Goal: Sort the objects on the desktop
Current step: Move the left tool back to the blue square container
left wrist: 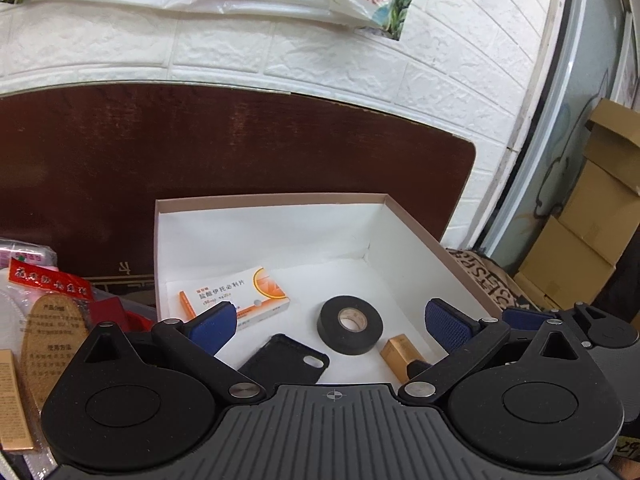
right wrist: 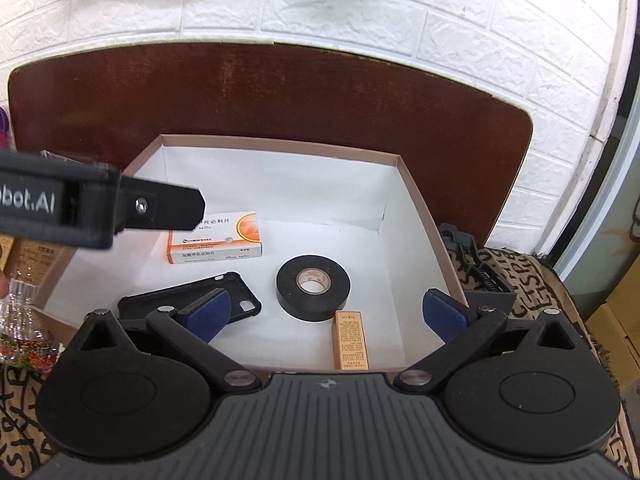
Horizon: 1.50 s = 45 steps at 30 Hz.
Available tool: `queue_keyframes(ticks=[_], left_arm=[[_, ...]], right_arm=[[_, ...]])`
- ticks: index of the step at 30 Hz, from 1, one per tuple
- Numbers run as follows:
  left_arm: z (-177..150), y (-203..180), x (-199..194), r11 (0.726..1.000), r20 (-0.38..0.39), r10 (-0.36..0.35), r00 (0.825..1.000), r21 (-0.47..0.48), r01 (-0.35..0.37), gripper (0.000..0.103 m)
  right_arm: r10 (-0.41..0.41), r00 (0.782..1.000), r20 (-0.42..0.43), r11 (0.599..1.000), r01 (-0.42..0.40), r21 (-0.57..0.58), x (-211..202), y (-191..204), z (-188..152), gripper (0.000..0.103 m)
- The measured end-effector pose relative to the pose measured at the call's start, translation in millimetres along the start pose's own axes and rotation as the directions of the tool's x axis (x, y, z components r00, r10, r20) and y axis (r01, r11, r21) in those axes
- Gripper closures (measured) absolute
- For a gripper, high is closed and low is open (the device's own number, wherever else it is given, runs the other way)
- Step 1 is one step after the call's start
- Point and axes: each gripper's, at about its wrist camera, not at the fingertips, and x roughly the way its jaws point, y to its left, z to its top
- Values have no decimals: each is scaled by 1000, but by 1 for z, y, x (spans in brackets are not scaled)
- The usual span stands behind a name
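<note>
A white-lined cardboard box (left wrist: 416, 236) (right wrist: 416, 204) holds an orange-and-white medicine carton (left wrist: 240, 294) (right wrist: 224, 242), a black tape roll (left wrist: 351, 325) (right wrist: 313, 288), a black phone case (left wrist: 282, 360) (right wrist: 160, 302) and a small gold carton (left wrist: 400, 354) (right wrist: 351, 340). My left gripper (left wrist: 330, 326) is open and empty above the box's near edge. My right gripper (right wrist: 326, 314) is open and empty over the box's near side. The left gripper's arm (right wrist: 100, 206) crosses the right wrist view at the left.
Packaged goods lie left of the box: a red-labelled insole pack (left wrist: 52, 320), a gold box (left wrist: 12, 400), clear packets (right wrist: 20, 320). A dark wooden board (left wrist: 240, 152) leans on the white brick wall. Cardboard boxes (left wrist: 588, 232) stand right. A patterned cloth (right wrist: 532, 280) covers the surface.
</note>
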Motion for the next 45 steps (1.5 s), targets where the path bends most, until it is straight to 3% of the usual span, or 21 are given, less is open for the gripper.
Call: queue_keyframes(ticks=[11, 24, 36, 45], left_arm=[[-23, 1, -54, 999, 26, 44, 999, -19, -43, 0], [-81, 19, -118, 995, 32, 92, 995, -35, -91, 0], [-134, 30, -148, 987, -9, 150, 989, -59, -150, 0], [-161, 50, -156, 976, -81, 186, 979, -104, -194, 0]], right_arm=[[20, 997, 76, 998, -25, 65, -49, 12, -18, 1], [72, 988, 134, 984, -93, 154, -97, 49, -63, 0], [108, 989, 106, 976, -125, 176, -116, 90, -108, 0], [163, 986, 39, 964, -168, 204, -114, 115, -134, 0]])
